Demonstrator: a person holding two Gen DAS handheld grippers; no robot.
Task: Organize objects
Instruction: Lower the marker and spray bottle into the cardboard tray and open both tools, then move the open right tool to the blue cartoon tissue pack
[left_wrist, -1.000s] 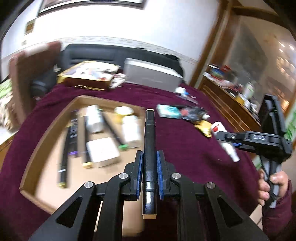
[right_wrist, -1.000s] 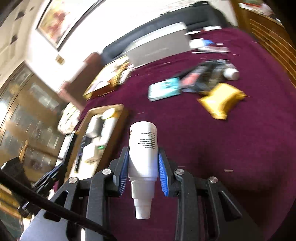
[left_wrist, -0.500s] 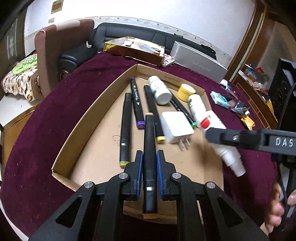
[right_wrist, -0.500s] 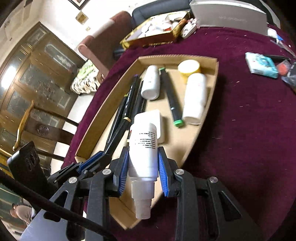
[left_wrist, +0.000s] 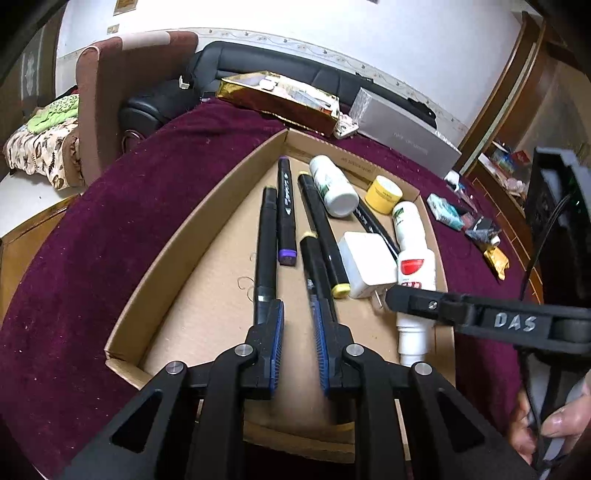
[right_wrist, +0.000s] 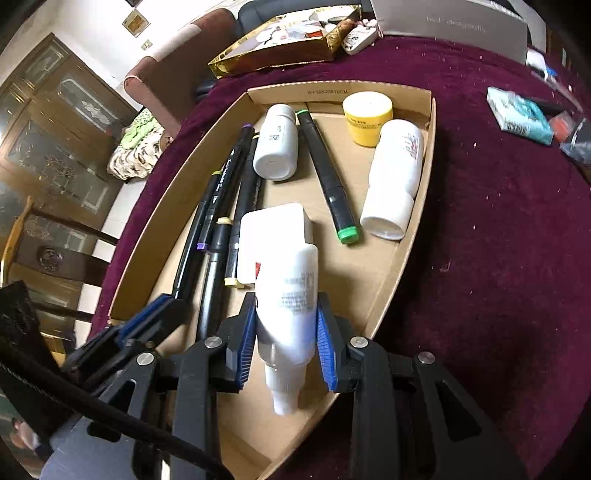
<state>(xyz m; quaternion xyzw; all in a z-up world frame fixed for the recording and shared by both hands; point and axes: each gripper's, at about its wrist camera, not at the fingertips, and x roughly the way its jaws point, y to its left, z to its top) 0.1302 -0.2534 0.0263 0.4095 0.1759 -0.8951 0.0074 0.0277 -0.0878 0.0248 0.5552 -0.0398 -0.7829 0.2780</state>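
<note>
Two tongs over the cardboard tray (left_wrist: 192, 229)
Left tongs (left_wrist: 297, 314) are opening, marker (left_wrist: 314, 266) leaning loose at one o'clock; right tongs (right_wrist: 284, 325) pinch a white bottle (right_wrist: 291, 295).

Black hand-held gripper (left_wrist: 298, 343) frames, blue ribbed pads (right_wrist: 325, 338), silver screws, "DAS" marking, black cable

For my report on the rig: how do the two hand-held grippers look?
Both are black plastic. The left gripper and the right gripper have blue ribbed pads on their fingers and silver screws. The right one bears silver letters "DAS" and a black cable.
</note>
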